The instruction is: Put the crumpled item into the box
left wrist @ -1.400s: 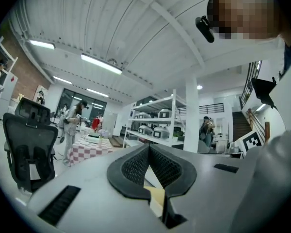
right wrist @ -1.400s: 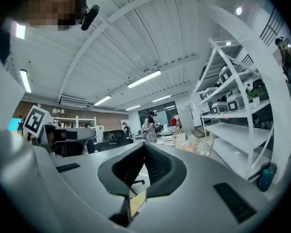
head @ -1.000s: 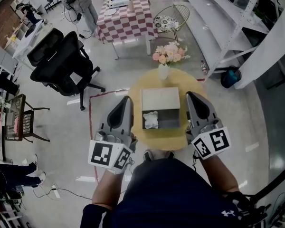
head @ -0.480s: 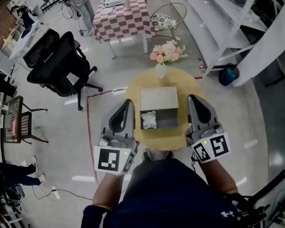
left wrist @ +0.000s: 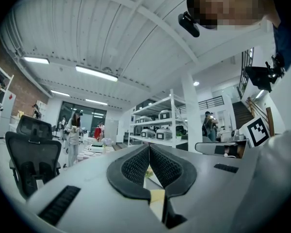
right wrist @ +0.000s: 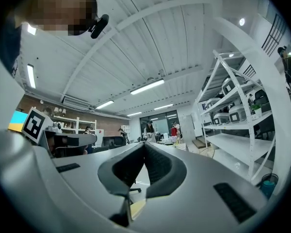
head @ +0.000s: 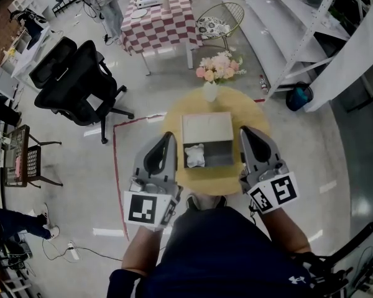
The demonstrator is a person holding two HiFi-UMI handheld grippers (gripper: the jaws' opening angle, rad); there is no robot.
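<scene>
Far left, a black chair [head: 81, 79] on wheels, out on the pale floor [head: 81, 191], well apart from everything else. Next to that, a thin red line [head: 115, 166] on the floor, bent round at the top toward the worktop [head: 252, 113]. Then the left tongs [head: 170, 135], pressed tight together with nothing pinched, tip just beside the left side of the box [head: 221, 157]. In the middle, the round yellow worktop, with the grey box right in its middle, open at the top, lid [head: 206, 128] flat on the far side. Down inside the box, at its left end, the white crumpled item [head: 195, 156], all scrunched up. Behind the box, at the far edge of the worktop, a white vase [head: 210, 92] full of pink and white flowers [head: 221, 69]. Farther back, a table [head: 161, 23] with a red and white checked cloth. To the right of the box, the right tongs [head: 244, 131], also pressed tight together and pinching nothing, tip just beside the right side of the box. Far right, tall white shelves [head: 298, 36].
</scene>
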